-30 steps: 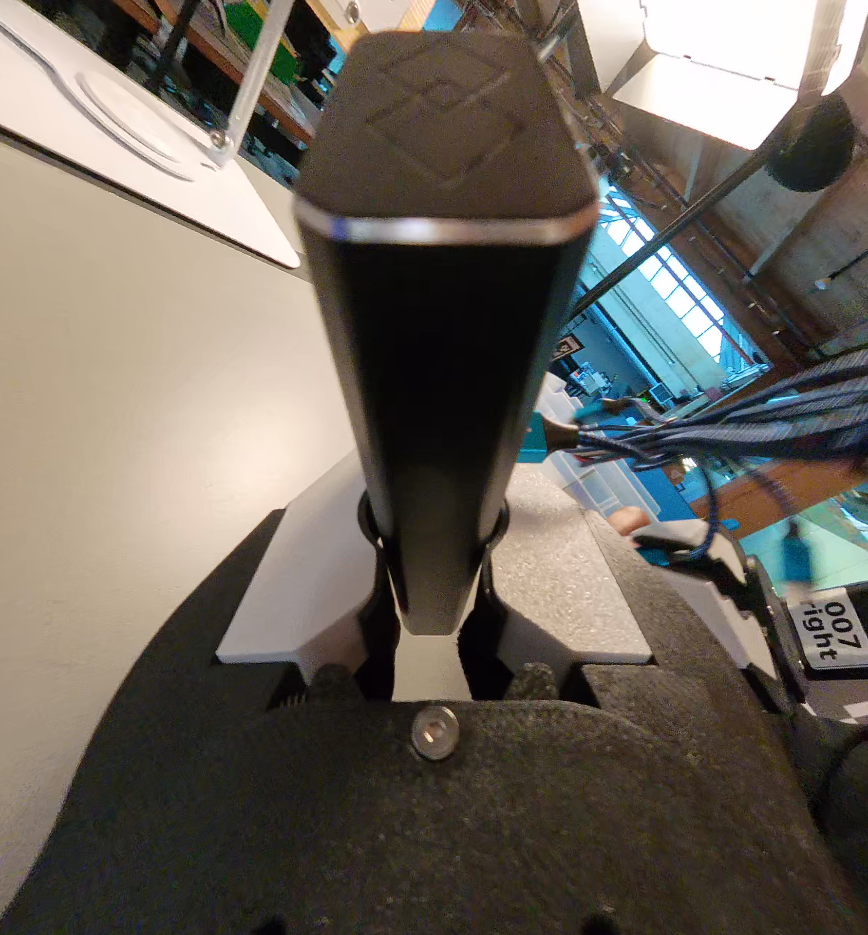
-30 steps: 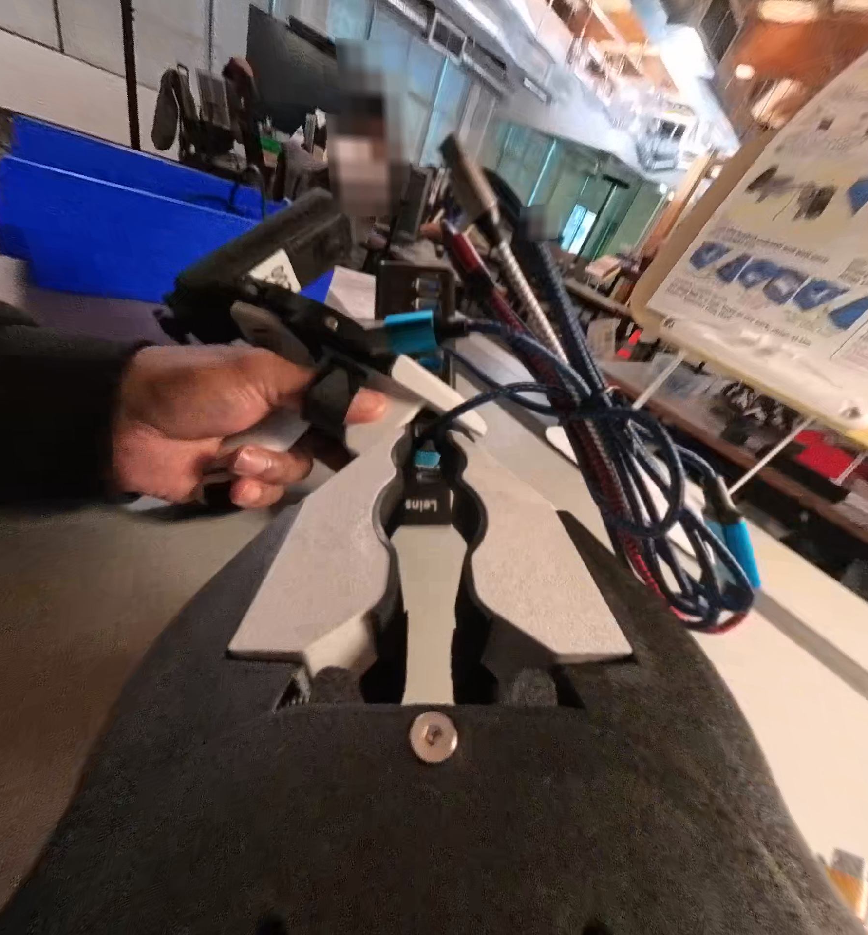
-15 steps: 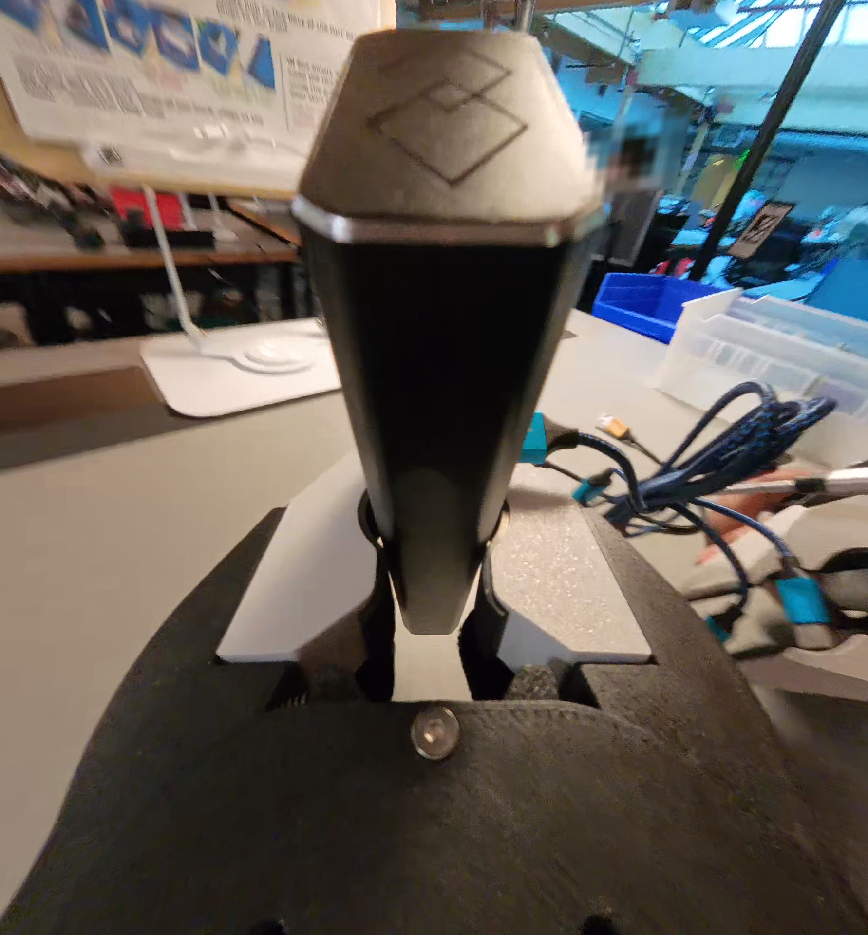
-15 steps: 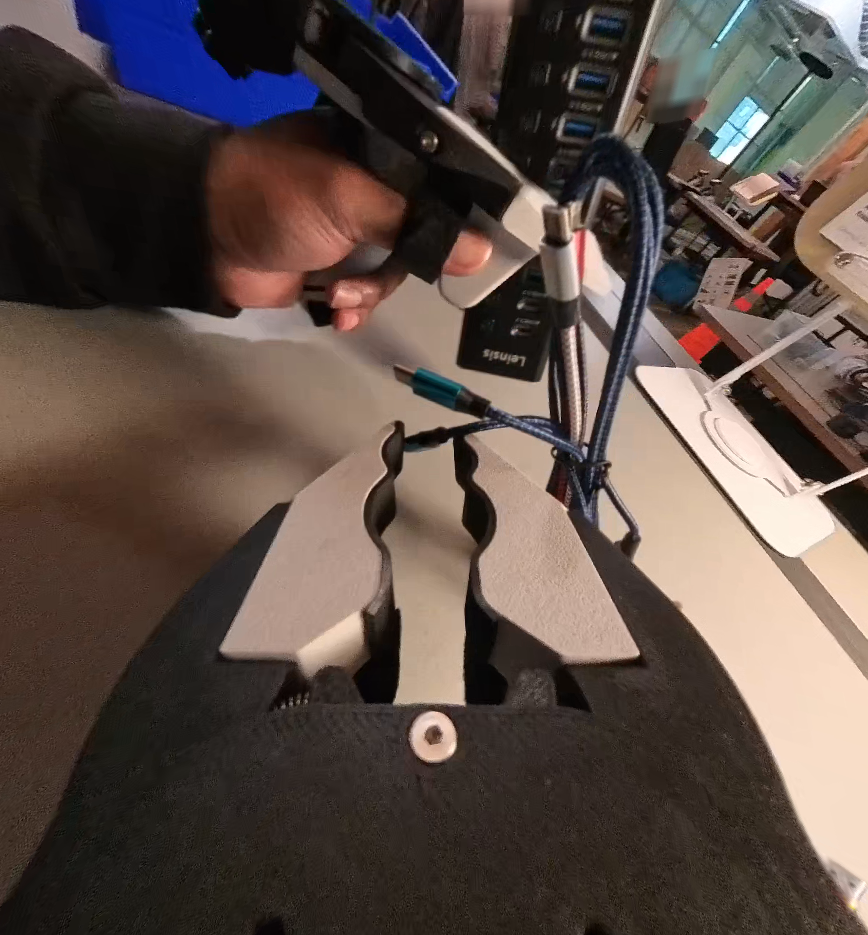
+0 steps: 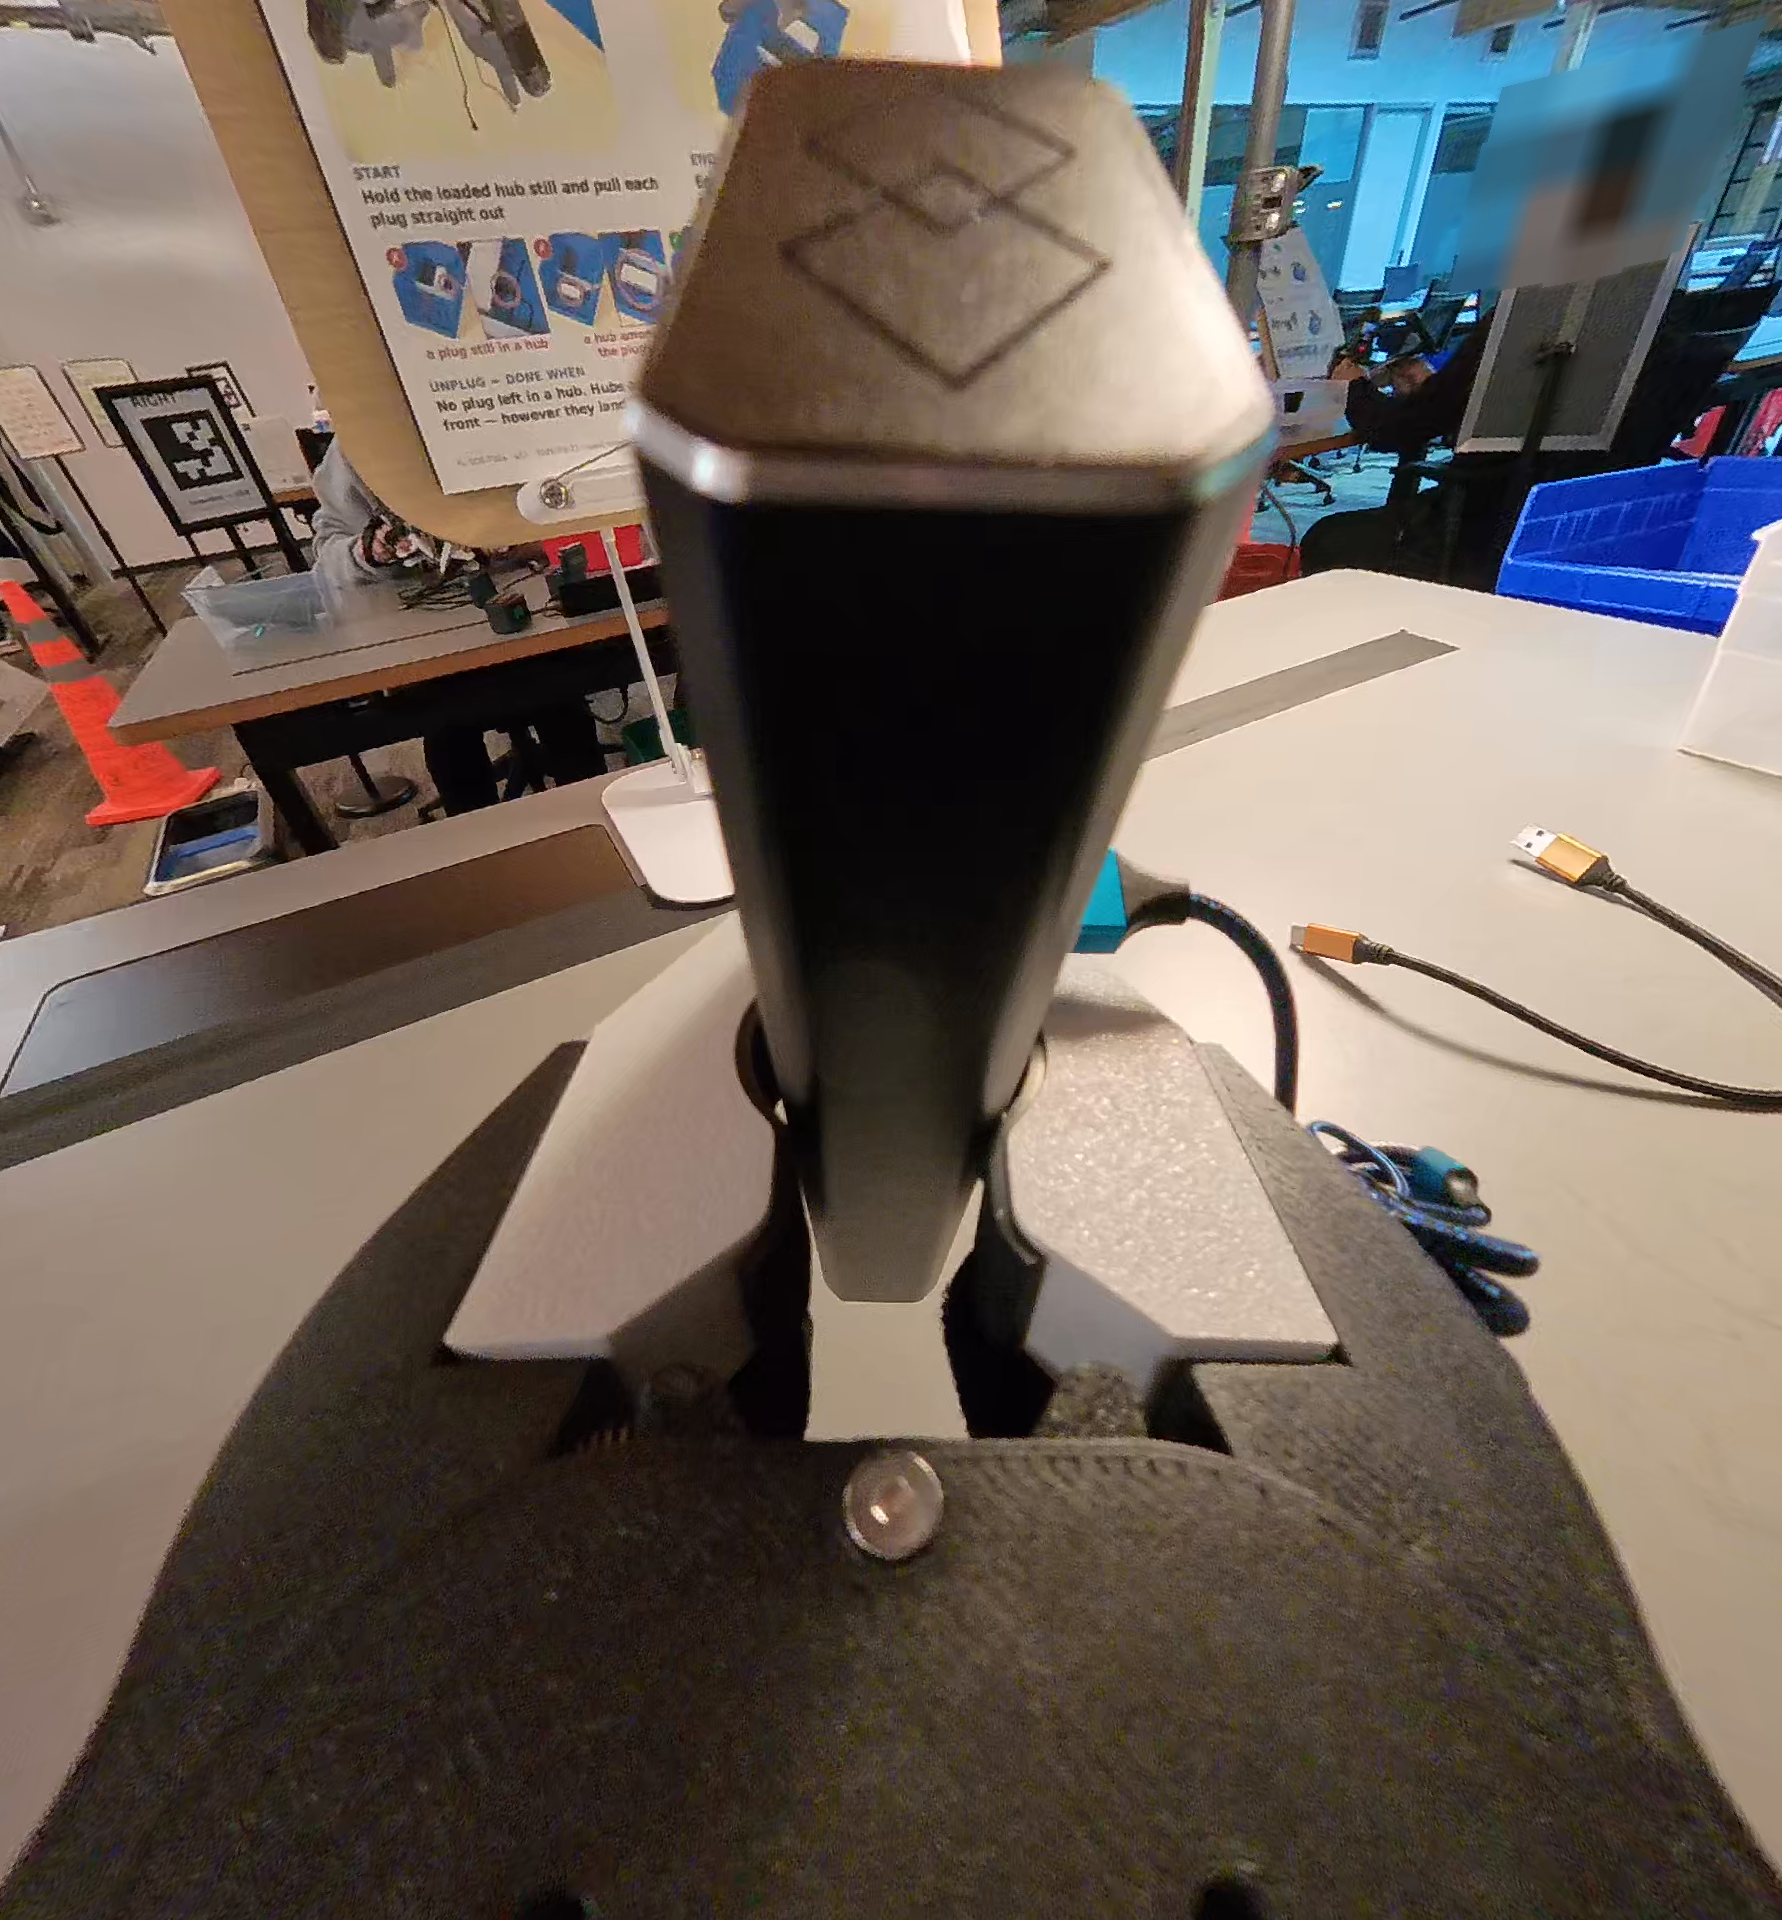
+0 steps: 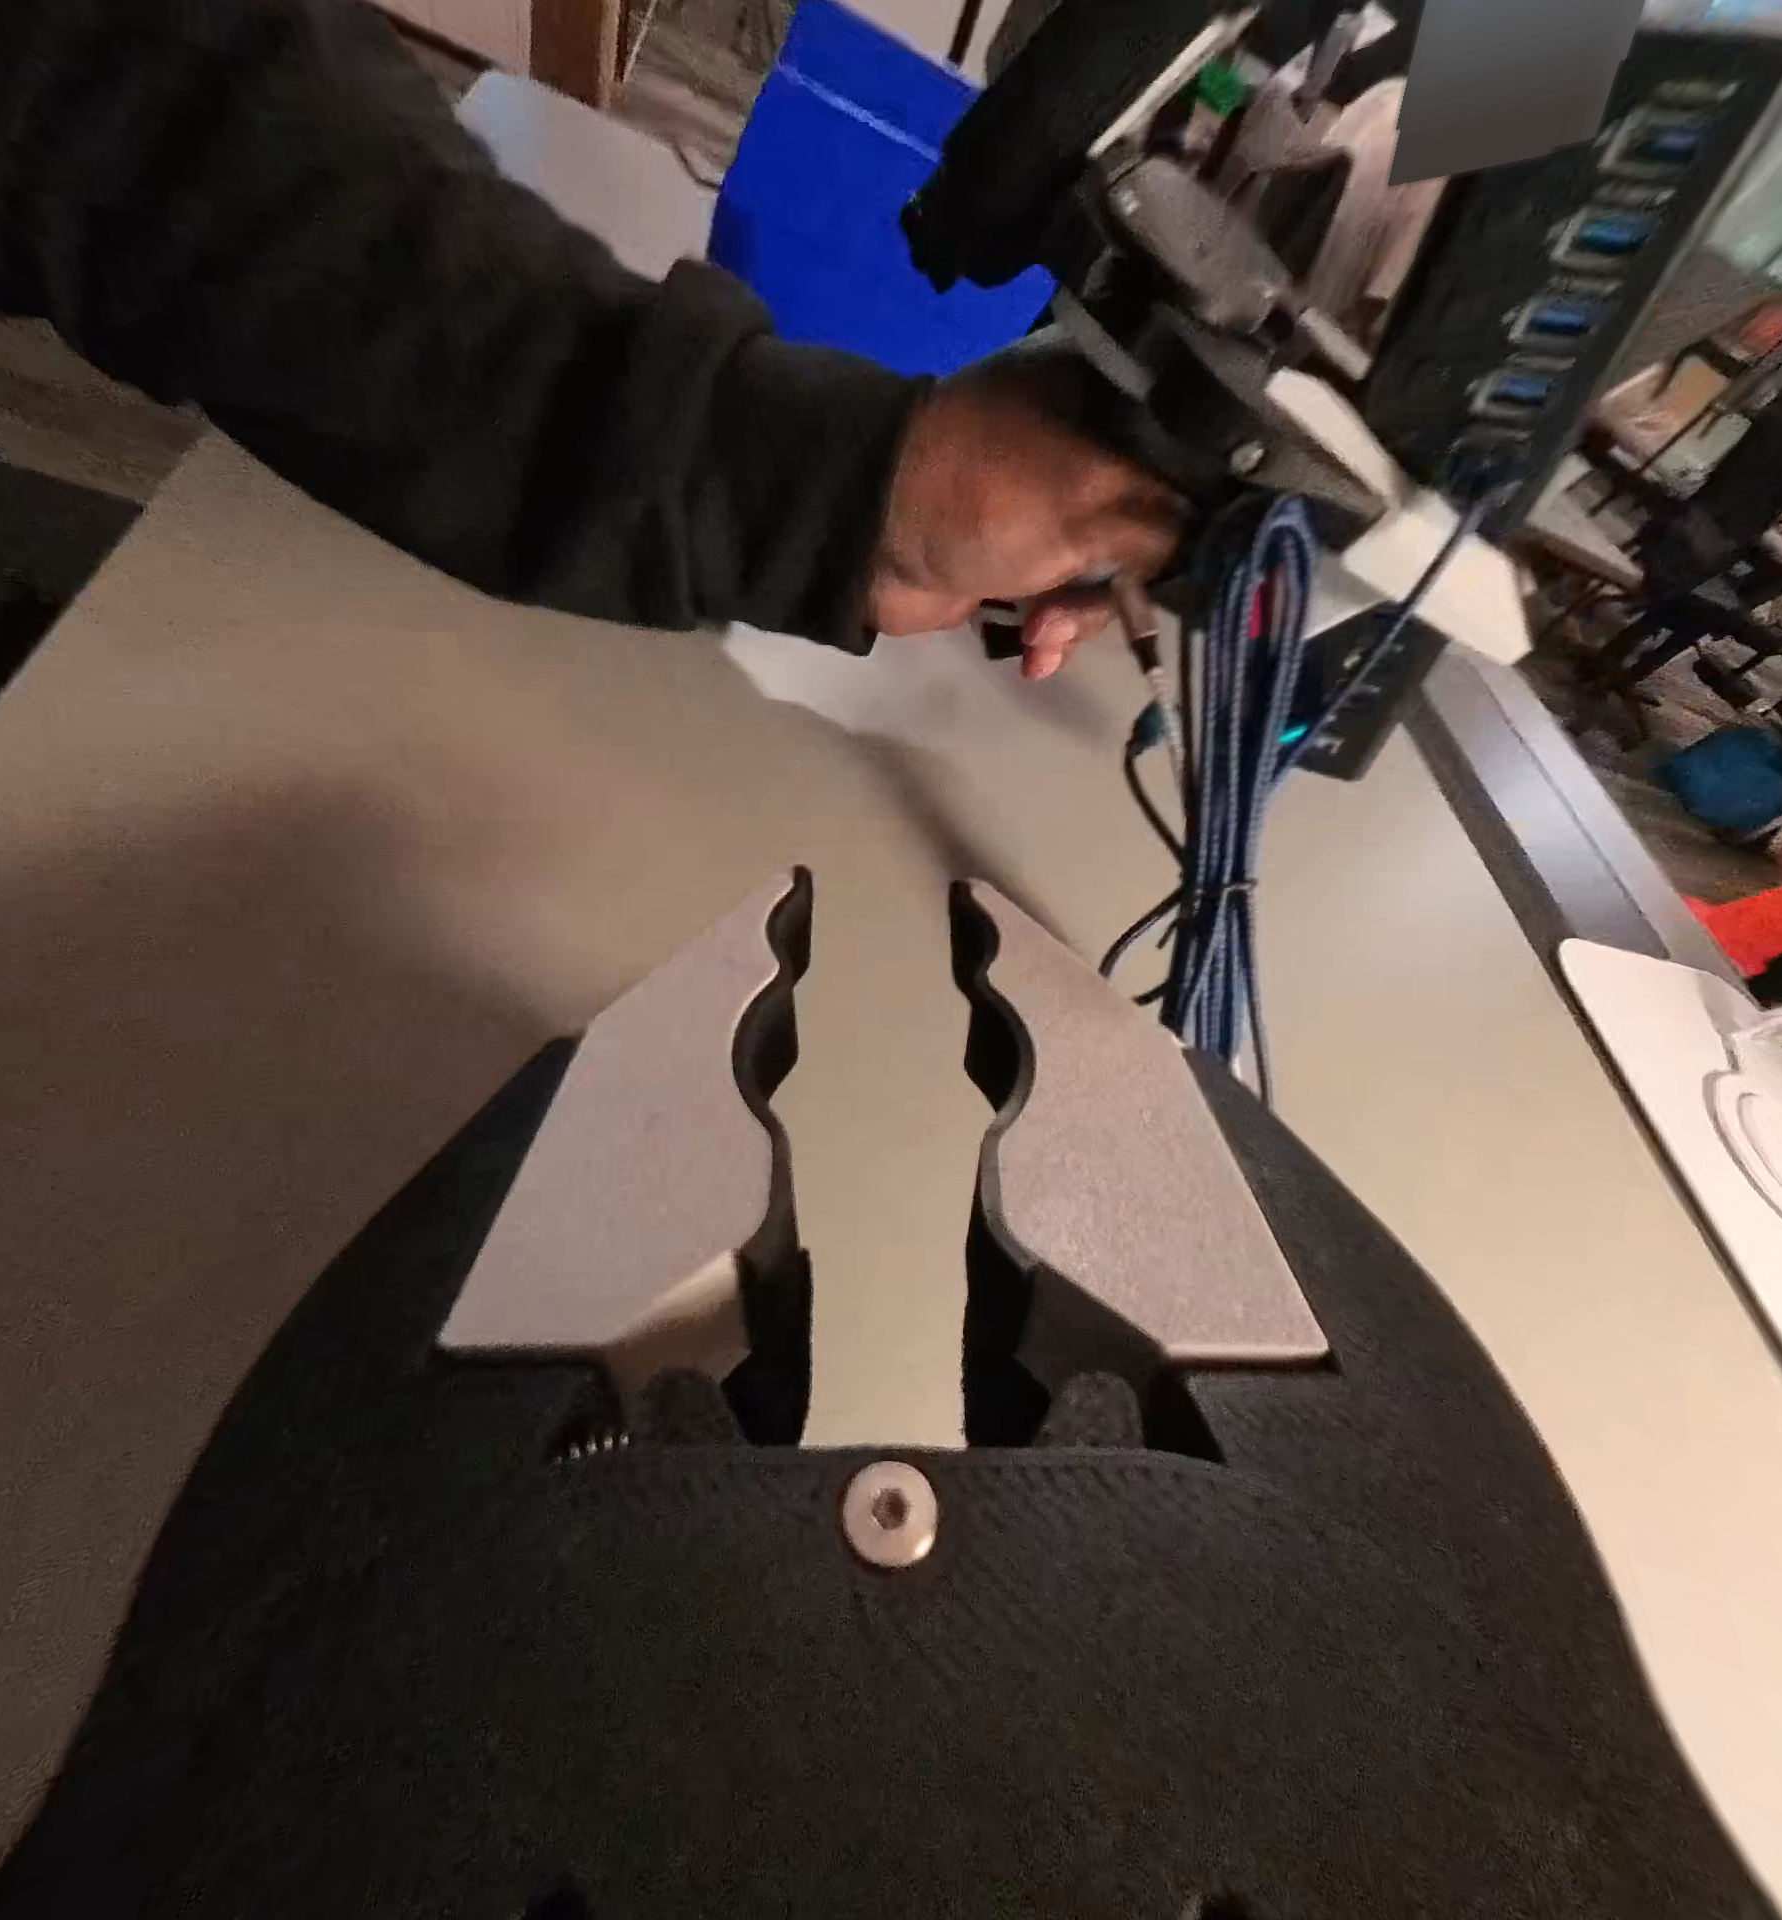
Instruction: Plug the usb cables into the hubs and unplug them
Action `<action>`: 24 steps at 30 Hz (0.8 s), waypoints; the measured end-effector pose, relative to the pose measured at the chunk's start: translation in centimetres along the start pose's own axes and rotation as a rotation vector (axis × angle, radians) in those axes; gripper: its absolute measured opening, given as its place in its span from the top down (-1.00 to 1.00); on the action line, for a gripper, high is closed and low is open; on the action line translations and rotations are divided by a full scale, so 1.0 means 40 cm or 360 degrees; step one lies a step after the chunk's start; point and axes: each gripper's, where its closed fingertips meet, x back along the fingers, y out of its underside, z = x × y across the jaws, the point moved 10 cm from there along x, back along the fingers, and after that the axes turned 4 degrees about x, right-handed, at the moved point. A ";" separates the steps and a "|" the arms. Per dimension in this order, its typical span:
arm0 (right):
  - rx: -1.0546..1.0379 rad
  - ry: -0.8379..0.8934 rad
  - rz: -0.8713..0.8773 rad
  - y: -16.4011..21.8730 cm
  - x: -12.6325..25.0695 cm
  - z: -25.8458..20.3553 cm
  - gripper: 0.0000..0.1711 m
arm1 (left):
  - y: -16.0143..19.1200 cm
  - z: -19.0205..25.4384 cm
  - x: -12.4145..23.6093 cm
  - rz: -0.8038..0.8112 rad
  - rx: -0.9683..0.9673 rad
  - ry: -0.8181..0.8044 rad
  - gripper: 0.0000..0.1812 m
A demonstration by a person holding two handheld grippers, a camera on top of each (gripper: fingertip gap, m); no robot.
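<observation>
Worktop (image 5: pixel 1386 748), one, grey, is carrying everything listed here and is serving as the landmark. Tower hub (image 5: pixel 928 727), one, tall and black, is being held upright above the worktop, the left gripper (image 5: pixel 892 1164) pinching its lower end between both fingers; in the right wrist view the same hub (image 6: pixel 1593 260) is showing a column of blue ports. Flat hub (image 6: pixel 1370 691), one, small and black, is lying on the worktop beyond the hanging cables. Right gripper (image 6: pixel 882 914), one, is hovering over bare worktop with its fingers spread apart and nothing between them. Blue braided cable bundle (image 6: pixel 1230 831), one bundle, strand count not readable, is hanging from the tower hub down to the worktop; its teal plug (image 5: pixel 1100 899), one, is sitting in the side of the tower hub. Black cable with orange plugs (image 5: pixel 1593 1029), one cable and two plugs, is lying loose on the worktop to the right of the tower hub, both ends free. Step in hand, by judgement: unplugging, with the tower hub being steadied and one plug remaining seated. Next move, by judgement: the right gripper is needing to close on the teal plug and draw it straight out of its port while the hub is kept from twisting.
</observation>
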 end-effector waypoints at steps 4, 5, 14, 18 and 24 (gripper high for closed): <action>-0.0140 0.0426 0.0197 -0.024 0.048 0.069 0.70 | -0.003 0.055 0.000 0.0003 -0.0148 0.0064 0.70; -0.0165 0.0545 0.0223 -0.028 0.057 0.083 0.70 | -0.003 0.079 0.000 0.0008 -0.0209 0.0091 0.69; -0.0232 0.0827 0.0159 -0.060 0.005 0.082 0.68 | 0.022 0.243 0.004 -0.0026 -0.0373 0.0337 0.67; -0.0209 0.0820 0.0063 -0.049 -0.023 0.076 0.68 | 0.029 0.249 0.004 -0.0048 -0.0369 0.0370 0.67; -0.0289 0.0831 0.0052 -0.039 -0.025 0.089 0.81 | 0.029 0.259 0.006 -0.0046 -0.0414 0.0379 0.67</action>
